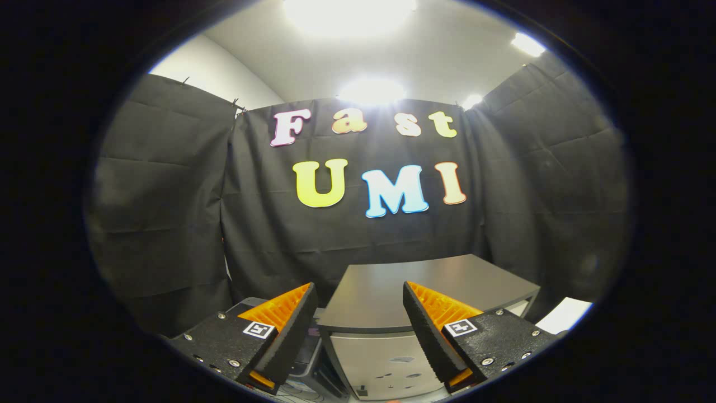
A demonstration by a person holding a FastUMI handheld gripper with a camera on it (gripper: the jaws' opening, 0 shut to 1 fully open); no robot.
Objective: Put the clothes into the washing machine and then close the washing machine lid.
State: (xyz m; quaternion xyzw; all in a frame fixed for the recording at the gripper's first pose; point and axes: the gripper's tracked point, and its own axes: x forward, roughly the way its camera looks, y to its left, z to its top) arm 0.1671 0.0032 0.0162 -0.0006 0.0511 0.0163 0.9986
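**The claw hangs wide open over the washing machine**

The claw (pixel 361 313) is spread wide, and there is nothing between its two fingers (pixel 291 330). It pinches nothing. The gap between the tips is big, and through that gap you can see the washing machine (pixel 391 358).

The washing machine sits just ahead of the fingers and lower down. It is a boxy thing with a pale front. Its lid (pixel 414 288) is flat, dark grey and lying down shut on top. The front edge of the lid runs straight across between the two fingers. The far edge of the lid sits close to the black cloth wall (pixel 347 240) behind it. The right corner of the lid pokes out past the right finger.

Below the lid edge, the pale front has a few small dark marks on it (too small to say what they are).

By the left finger, low down beside the machine, there is some dark stuff that is hard to make out. Past the right finger, beside the machine, there is a white flat thing (pixel 565 313) with a sharp corner.

The black cloth goes all around the back and both sides. Above the lid there is lots of open room, up to the white ceiling (pixel 447 50) with its bright lights (pixel 372 89).

No clothes can be made out here.
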